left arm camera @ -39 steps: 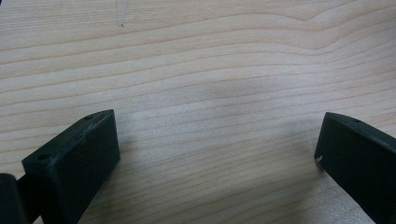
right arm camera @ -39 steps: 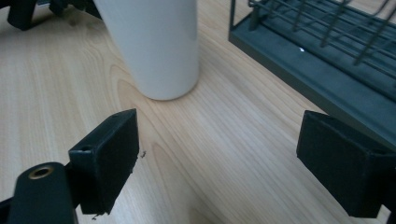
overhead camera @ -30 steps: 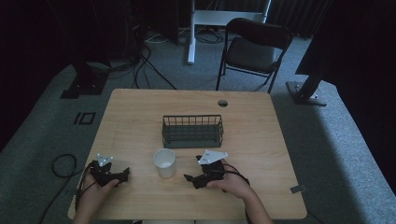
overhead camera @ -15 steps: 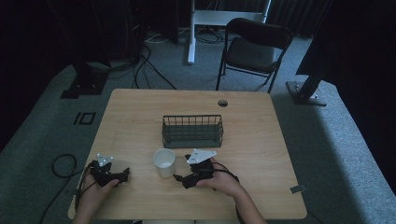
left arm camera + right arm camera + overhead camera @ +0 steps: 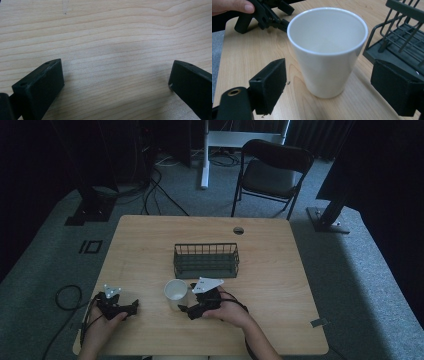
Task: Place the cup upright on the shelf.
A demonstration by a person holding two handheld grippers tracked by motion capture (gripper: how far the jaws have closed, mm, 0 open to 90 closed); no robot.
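Now the right claw (image 5: 327, 82), spread wide, has closed in on the cup (image 5: 327, 50).

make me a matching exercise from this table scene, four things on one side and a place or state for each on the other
Things:
1. white cup
2. wire basket
3. left hand-held gripper
4. right hand-held gripper

Places or states:
A. open over bare wood
B. open, jaws either side of the cup
C. upright and empty
D. dark, behind the cup at mid-table

Pairs: 1-C, 2-D, 3-A, 4-B
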